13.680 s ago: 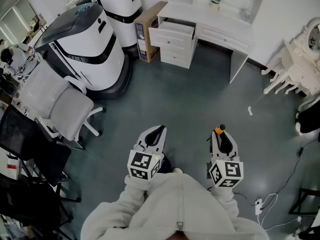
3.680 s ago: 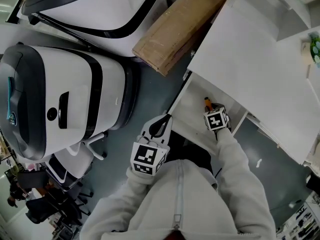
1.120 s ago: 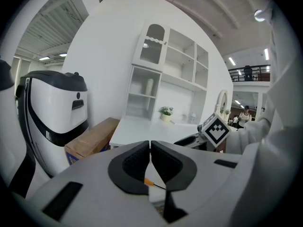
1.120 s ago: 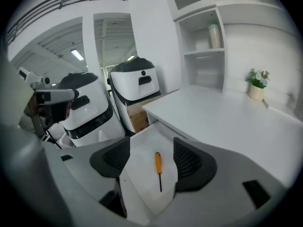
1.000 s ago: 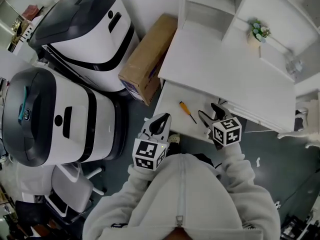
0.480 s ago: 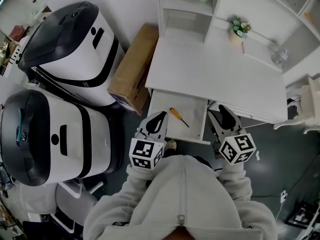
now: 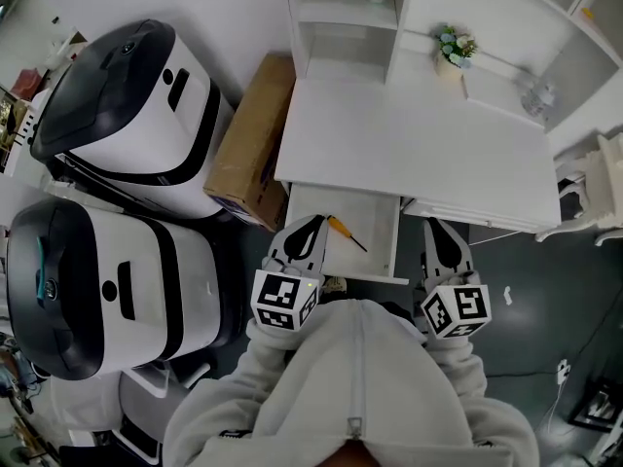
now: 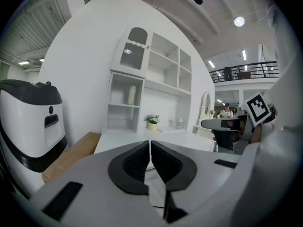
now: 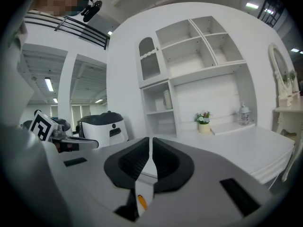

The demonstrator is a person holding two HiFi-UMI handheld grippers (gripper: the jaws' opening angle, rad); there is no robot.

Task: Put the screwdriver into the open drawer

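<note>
The right gripper (image 7: 440, 227) is hovering empty, its jaws having just been closing until they are all but touching. The left gripper (image 7: 311, 224) is holding its jaws together on nothing. Between them, the open drawer (image 7: 389, 261) is sticking out of a white desk (image 7: 419, 154) on a dark grey floor (image 7: 545, 300). The screwdriver (image 7: 346, 233) is lying inside it, just right of the left gripper, apart from both. A cardboard box (image 7: 251, 144) is leaning further left
</note>
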